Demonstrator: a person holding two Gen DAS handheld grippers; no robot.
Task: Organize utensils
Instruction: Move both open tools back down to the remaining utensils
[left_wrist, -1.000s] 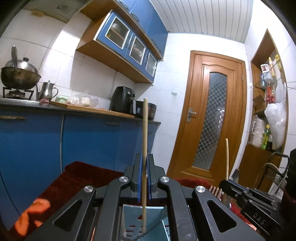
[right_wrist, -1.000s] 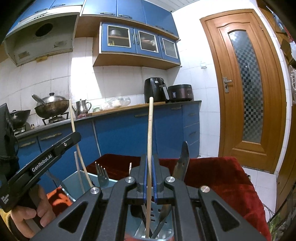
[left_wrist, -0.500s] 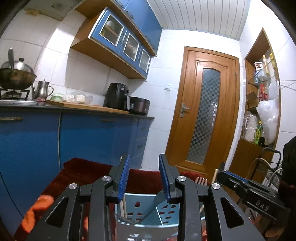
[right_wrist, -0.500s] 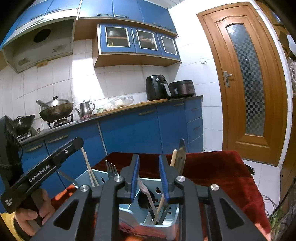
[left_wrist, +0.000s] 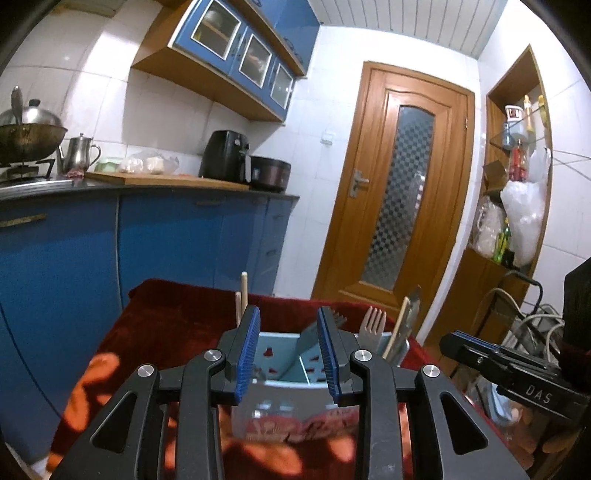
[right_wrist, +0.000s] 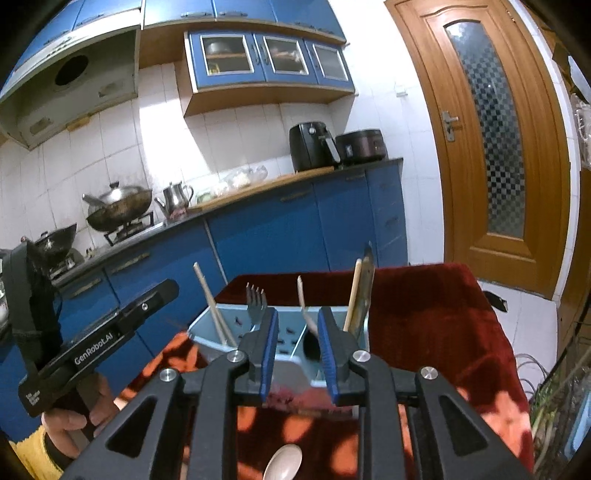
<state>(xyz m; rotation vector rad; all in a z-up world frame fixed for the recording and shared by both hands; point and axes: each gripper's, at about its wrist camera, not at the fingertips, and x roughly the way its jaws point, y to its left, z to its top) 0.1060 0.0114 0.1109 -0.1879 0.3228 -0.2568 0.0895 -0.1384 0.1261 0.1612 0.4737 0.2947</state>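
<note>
Utensils, namely chopsticks (right_wrist: 216, 314), a fork (right_wrist: 256, 301) and a knife (right_wrist: 364, 291), stand upright in the light-blue holder (right_wrist: 295, 373) on the red cloth (right_wrist: 436, 332). Both the left gripper (left_wrist: 288, 354) and the right gripper (right_wrist: 295, 354) hover just behind it, fingers parted and grasping nothing. A spoon (right_wrist: 282, 463) lies on the cloth below the right gripper.

We see the utensil caddy (right_wrist: 284, 363) standing on the cloth-covered table (right_wrist: 436, 317), with the counter (right_wrist: 258, 192) behind it and the door (right_wrist: 491, 147) to the right. In its left compartment stand a chopstick (right_wrist: 212, 306) and a fork (right_wrist: 256, 302); in the right, another chopstick (right_wrist: 352, 295). A spoon (right_wrist: 282, 463) lies on the cloth before the caddy.
</note>
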